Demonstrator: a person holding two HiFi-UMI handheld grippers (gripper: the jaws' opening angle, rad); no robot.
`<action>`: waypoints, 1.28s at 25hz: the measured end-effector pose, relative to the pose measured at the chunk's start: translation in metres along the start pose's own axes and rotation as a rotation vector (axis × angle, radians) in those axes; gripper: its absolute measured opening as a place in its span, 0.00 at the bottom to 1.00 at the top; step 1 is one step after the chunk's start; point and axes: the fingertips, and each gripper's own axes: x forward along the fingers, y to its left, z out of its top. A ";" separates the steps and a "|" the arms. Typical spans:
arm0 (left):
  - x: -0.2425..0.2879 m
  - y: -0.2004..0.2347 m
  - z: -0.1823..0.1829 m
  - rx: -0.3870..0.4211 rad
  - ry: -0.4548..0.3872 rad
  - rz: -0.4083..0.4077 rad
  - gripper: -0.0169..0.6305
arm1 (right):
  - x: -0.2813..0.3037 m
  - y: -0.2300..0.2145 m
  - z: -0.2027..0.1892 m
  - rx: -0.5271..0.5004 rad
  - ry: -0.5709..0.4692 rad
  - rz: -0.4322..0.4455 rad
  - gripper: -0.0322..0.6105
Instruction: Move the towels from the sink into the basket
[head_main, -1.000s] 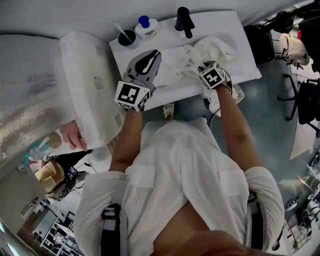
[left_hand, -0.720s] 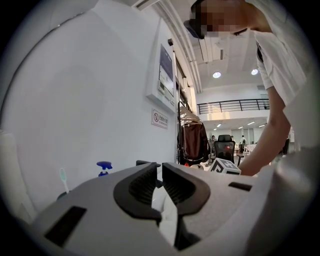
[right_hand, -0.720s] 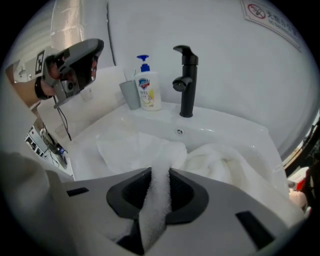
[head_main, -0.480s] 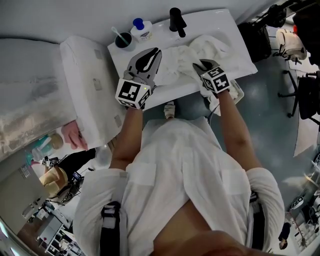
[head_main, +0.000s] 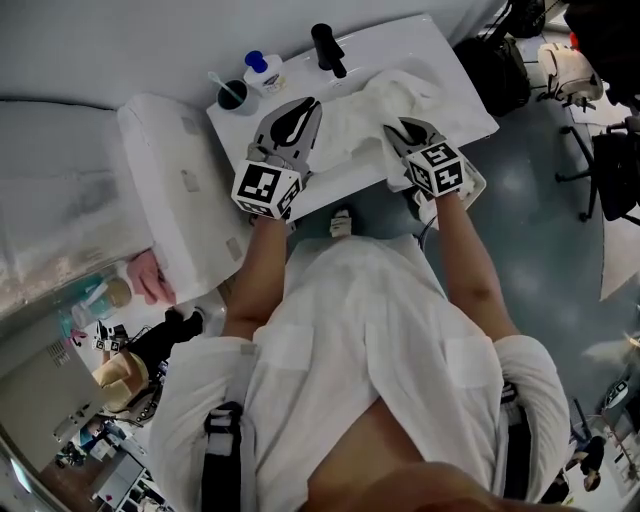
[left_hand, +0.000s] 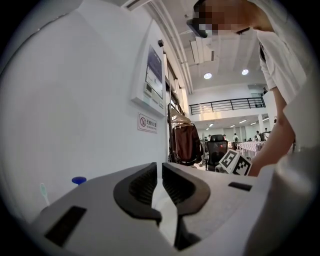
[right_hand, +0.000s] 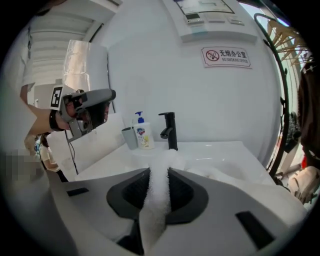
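White towels (head_main: 362, 108) lie heaped in the white sink (head_main: 468, 108). My right gripper (head_main: 398, 128) is above the sink's front part, shut on a fold of towel (right_hand: 167, 156). The cloth runs as a strip between its jaws (right_hand: 159, 174) and stretches down into the basin (right_hand: 227, 156). My left gripper (head_main: 304, 106) hovers level over the sink's left part, and its jaws (left_hand: 161, 172) are closed together with nothing between them. It also shows raised in the right gripper view (right_hand: 92, 107), carrying nothing. I cannot make out a basket.
A black faucet (head_main: 328, 50), a soap bottle (head_main: 262, 70) and a cup with a toothbrush (head_main: 232, 95) stand along the back of the sink. A large white plastic-wrapped object (head_main: 165, 200) stands left of the sink. A wall with a no-smoking sign (right_hand: 226, 56) is directly behind.
My right gripper has risen from the sink with the towel pinched in it, drawing the cloth up. The left gripper has shifted slightly and lifted a little.
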 end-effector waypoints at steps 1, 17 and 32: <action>0.002 -0.003 0.003 0.004 -0.002 -0.004 0.09 | -0.006 -0.001 0.003 0.003 -0.018 -0.004 0.19; 0.045 -0.076 0.039 0.025 -0.051 -0.086 0.09 | -0.133 -0.020 0.051 -0.009 -0.307 -0.114 0.19; 0.089 -0.168 0.058 0.023 -0.096 -0.170 0.09 | -0.291 -0.062 0.070 -0.010 -0.535 -0.309 0.19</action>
